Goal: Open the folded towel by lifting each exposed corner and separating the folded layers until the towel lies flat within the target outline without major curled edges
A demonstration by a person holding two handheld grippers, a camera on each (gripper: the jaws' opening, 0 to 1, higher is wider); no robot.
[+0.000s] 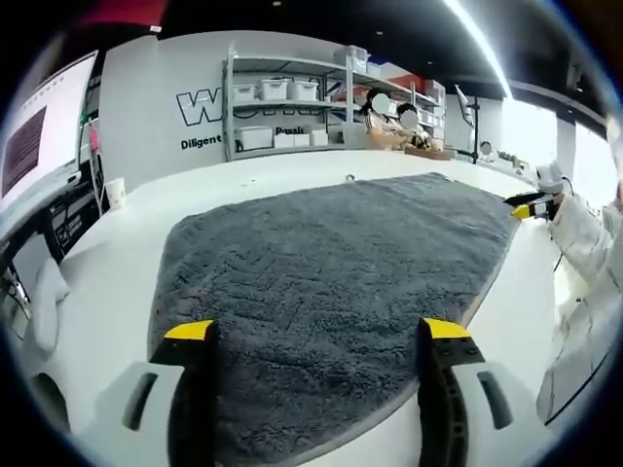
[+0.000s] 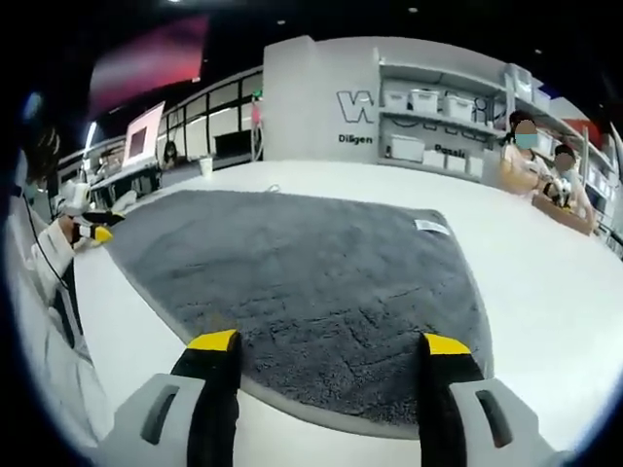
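A gray towel [image 1: 331,292] lies spread flat on a white table [image 1: 117,253], its long axis running between the two grippers. A small white label [image 2: 431,227] marks its far edge. The left gripper [image 1: 321,336] and right gripper [image 2: 329,345] each hover over a towel end, jaws wide apart and holding nothing.

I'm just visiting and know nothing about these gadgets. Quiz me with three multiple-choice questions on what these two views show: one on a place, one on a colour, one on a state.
1. Where does the towel lie?
A. on the white table
B. on the shelves
C. on the floor

2. What colour is the towel?
A. red
B. grey
C. yellow

3. How do the left gripper and right gripper stand?
A. both open
B. both shut on the towel
C. one shut on a cup

Answers:
1. A, the table surrounds the towel.
2. B, its pile is dark grey.
3. A, each pair of fingers stands wide apart, gripping nothing.
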